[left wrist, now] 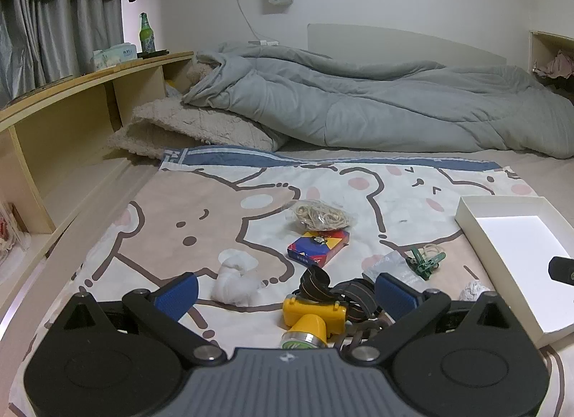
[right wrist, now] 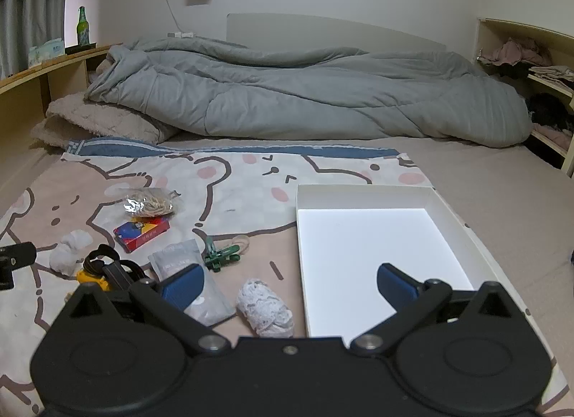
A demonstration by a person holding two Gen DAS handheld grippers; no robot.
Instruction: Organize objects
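- On the bed, a cartoon-print blanket (right wrist: 233,187) carries the scattered items, with a white shallow box (right wrist: 362,198) lying on its right part, nothing in it.
- Left gripper (left wrist: 287,291) hovers with its jaws spread wide, gripping nothing; a yellow headlamp (left wrist: 310,313) with its dark strap (left wrist: 353,295) lies on the blanket between the blue pads (left wrist: 179,291).
- Right gripper (right wrist: 288,284) is likewise spread wide and grips nothing; its right finger hangs over the box floor, its left over a clear sachet (right wrist: 186,266).
- A white crumpled wad (right wrist: 265,307) lies just left of the box's near corner, between the right gripper's fingers.
- Green clips (right wrist: 220,255) with a loose rubber band beside them lie near the sachet; what exactly the clips are is hard to tell at this size.
- Farther out sit a red-and-blue card pack (left wrist: 317,246) and, just behind it, a bag of rubber bands (left wrist: 321,218).
- Another white bundle (left wrist: 235,279) lies left of the headlamp.
- Behind the blanket, a grey duvet (left wrist: 358,101) is heaped over a fuzzy beige pillow (left wrist: 186,126).
- A wooden shelf (left wrist: 71,80) along the left holds a green bottle (left wrist: 147,33) and a tissue pack (left wrist: 114,55).
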